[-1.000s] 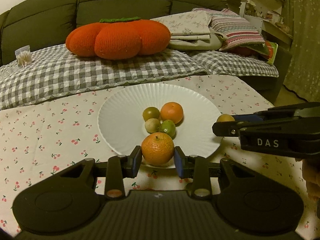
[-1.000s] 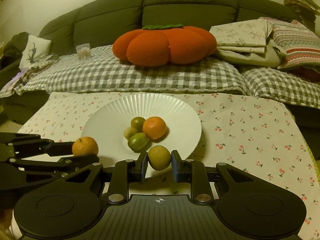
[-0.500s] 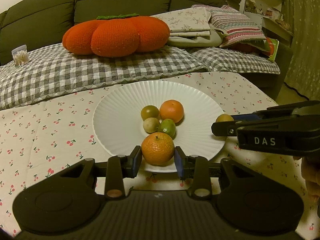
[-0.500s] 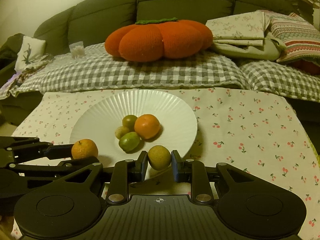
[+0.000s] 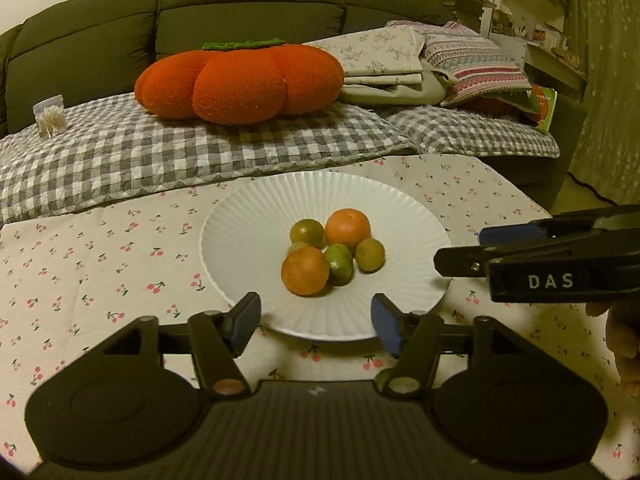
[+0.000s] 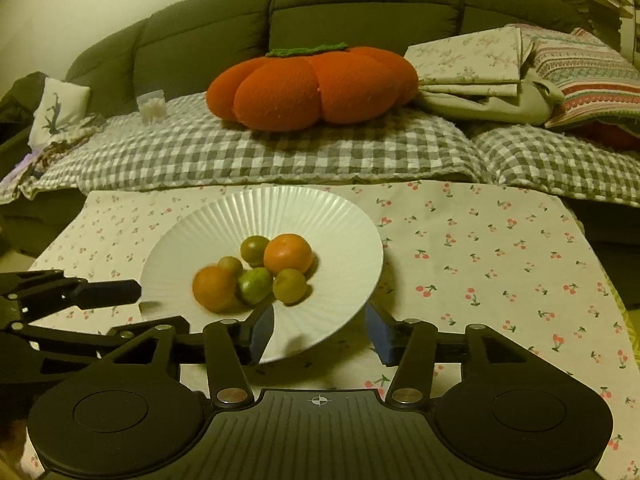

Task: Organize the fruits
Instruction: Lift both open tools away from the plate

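Observation:
A white ribbed plate (image 5: 248,216) (image 6: 320,216) holds several fruits in a cluster. An orange (image 5: 305,270) (image 6: 214,288) lies at the near left of the cluster and a yellow-green fruit (image 5: 370,254) (image 6: 289,286) at its near right. A second orange (image 5: 347,228) (image 6: 288,254) and small green fruits (image 5: 339,264) lie behind them. My left gripper (image 5: 316,322) is open and empty at the plate's near rim. My right gripper (image 6: 320,330) is open and empty over the plate's near right rim; it shows from the side in the left wrist view (image 5: 460,256).
The plate sits on a cherry-print tablecloth (image 5: 100,256) (image 6: 500,264). Behind it is a sofa with a checked blanket (image 5: 180,152), an orange pumpkin cushion (image 5: 240,84) (image 6: 312,88) and folded linens (image 5: 392,64). The table's right edge drops off near shelves (image 5: 560,60).
Both grippers have opened and drawn back. The orange left my left gripper and the yellow-green fruit left my right gripper; both now lie on the plate in the cluster.

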`<state>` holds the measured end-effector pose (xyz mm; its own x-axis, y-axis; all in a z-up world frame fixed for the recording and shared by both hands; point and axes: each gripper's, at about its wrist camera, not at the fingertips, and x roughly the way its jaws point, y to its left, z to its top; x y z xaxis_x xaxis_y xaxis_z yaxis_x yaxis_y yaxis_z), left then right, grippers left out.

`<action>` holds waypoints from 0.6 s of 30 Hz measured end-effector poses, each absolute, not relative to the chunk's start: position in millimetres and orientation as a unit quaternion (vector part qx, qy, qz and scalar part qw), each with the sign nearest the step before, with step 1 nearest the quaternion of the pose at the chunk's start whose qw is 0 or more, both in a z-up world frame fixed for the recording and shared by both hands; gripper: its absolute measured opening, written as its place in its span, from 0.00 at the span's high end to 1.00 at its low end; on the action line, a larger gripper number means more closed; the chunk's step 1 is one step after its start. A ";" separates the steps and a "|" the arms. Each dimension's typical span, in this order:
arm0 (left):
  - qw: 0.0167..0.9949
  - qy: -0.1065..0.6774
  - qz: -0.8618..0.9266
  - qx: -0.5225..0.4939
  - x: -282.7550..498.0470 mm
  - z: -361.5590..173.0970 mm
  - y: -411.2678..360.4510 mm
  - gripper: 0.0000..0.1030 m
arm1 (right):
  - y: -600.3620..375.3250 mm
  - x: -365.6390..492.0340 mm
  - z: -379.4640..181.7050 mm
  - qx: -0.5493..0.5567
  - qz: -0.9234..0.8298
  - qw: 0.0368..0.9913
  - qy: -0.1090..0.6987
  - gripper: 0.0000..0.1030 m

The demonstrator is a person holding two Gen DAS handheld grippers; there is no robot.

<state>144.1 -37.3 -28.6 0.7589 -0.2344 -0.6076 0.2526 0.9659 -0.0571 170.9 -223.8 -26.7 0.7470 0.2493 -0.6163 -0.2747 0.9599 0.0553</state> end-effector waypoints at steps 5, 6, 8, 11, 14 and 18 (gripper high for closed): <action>0.936 0.327 -0.127 0.013 134.0 -25.5 -32.2 0.29 | -225.1 162.4 -24.0 -0.025 0.140 0.935 0.325 0.40; 0.936 0.329 -0.128 0.011 131.5 -25.2 -31.3 0.27 | -225.0 160.4 -23.4 -0.027 0.140 0.935 0.325 0.38; 0.934 0.334 -0.129 0.012 126.9 -25.3 -30.4 0.23 | -224.7 156.1 -22.5 -0.030 0.141 0.935 0.325 0.34; 0.931 0.341 -0.130 0.015 119.6 -25.7 -30.9 0.20 | -224.5 149.5 -21.8 -0.034 0.142 0.934 0.326 0.33; 0.929 0.346 -0.131 0.016 111.2 -26.2 -30.1 0.16 | -224.9 143.6 -20.9 -0.034 0.138 0.933 0.330 0.30; 0.926 0.354 -0.131 0.015 100.5 -26.3 -27.5 0.13 | -224.9 135.5 -18.2 -0.035 0.136 0.934 0.330 0.26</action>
<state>100.5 -27.5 -26.3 0.7152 -0.2313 -0.6596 0.2529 0.9654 -0.0643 135.5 -224.9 -18.2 0.7456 0.2310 -0.6251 -0.2767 0.9606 0.0250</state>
